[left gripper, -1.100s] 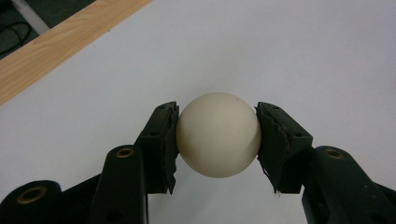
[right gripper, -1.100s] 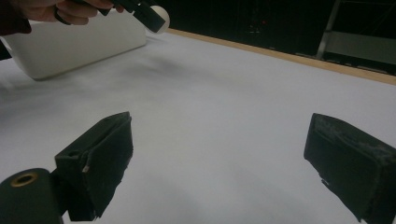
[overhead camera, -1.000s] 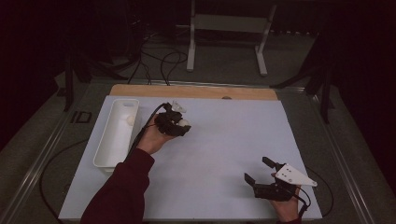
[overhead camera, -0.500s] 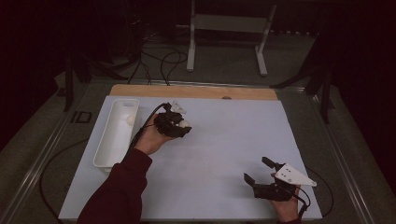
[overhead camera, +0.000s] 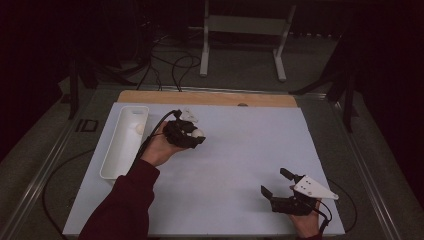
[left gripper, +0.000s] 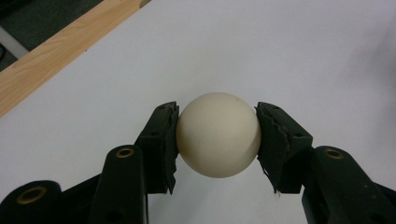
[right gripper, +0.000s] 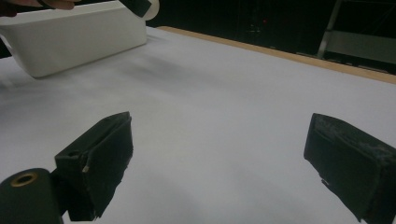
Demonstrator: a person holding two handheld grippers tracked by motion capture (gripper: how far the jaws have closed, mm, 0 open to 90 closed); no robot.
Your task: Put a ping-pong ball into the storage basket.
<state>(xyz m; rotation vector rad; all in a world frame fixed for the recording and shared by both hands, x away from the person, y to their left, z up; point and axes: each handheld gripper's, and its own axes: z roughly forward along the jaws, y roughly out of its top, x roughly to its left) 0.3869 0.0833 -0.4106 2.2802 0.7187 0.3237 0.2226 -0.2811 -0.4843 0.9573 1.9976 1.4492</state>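
A cream-white ball (left gripper: 218,134) sits squeezed between the two black jaws of my left gripper (left gripper: 217,135), which is shut on it. From above, that gripper (overhead camera: 196,135) hovers over the white mat just right of a white tray (overhead camera: 116,150), with the ball (overhead camera: 198,133) at its tip. A second white ball (overhead camera: 139,128) lies inside the tray near its far end. Low on the right of the mat, my right gripper (overhead camera: 276,183) stands open, its jaws wide apart with nothing between them (right gripper: 219,163).
A wooden strip (overhead camera: 210,98) borders the mat's far edge. The tray's long white wall (right gripper: 74,35) lies far ahead of the right gripper. Cables and a metal stand (overhead camera: 245,30) lie on the floor beyond the table.
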